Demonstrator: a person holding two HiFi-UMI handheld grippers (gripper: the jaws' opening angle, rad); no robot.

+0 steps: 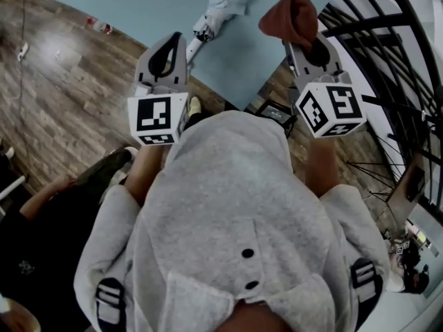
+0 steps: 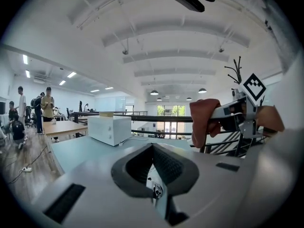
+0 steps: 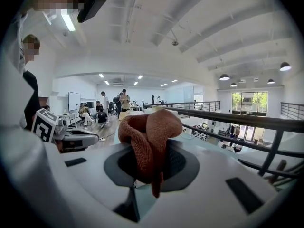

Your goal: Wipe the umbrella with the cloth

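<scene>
The left forearm (image 1: 144,175) and right forearm (image 1: 322,168) reach forward, each bearing a gripper that points ahead and slightly down. The left gripper (image 1: 173,43) has its jaws closed together with nothing between them. Well to its right and about level with it, the right gripper (image 1: 308,50) clamps a bunched cloth (image 3: 149,137), which sticks out past its tips.

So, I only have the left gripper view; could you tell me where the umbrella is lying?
Observer: In the head view the folded umbrella lies on the blue table, ahead of the left gripper, narrow end towards it.
Operator: Thanks. Is the cloth on it yet?
Observer: No. The cloth is off to the umbrella's right, with table showing between them.
Operator: And is the grip secure?
Observer: The right gripper view shows the right gripper shut on the cloth, a tail hanging below.
</scene>
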